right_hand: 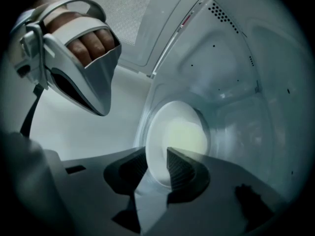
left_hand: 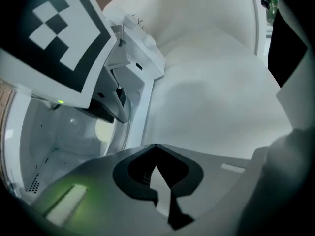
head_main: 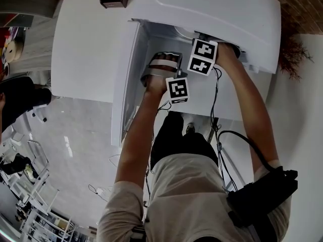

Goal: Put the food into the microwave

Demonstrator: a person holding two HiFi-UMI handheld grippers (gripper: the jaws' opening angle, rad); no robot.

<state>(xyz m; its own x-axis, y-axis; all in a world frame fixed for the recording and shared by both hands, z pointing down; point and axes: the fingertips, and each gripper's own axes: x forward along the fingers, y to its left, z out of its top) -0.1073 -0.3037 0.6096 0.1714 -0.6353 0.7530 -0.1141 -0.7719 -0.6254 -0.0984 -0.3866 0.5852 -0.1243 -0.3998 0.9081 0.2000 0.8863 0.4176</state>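
Observation:
A white plate [right_hand: 162,146] with pale yellowish food [right_hand: 187,134] lies inside the white microwave [head_main: 217,14]. My right gripper [right_hand: 157,157] reaches into the cavity, its jaws apart around the plate's near rim and its pads not pressing on it. In the head view the right gripper [head_main: 227,47] disappears into the opening behind its marker cube. My left gripper [left_hand: 155,146] hangs just outside the cavity with its tips touching and nothing between them. The left gripper view shows the plate [left_hand: 103,130] dimly past the right gripper's cube [left_hand: 59,33].
The microwave door [head_main: 126,84] stands swung open at the left of the opening, its mesh window [right_hand: 142,14] behind the left hand [right_hand: 83,41]. Cavity walls [right_hand: 246,82] close in around the right gripper. Cables run down from both grippers to the person's waist.

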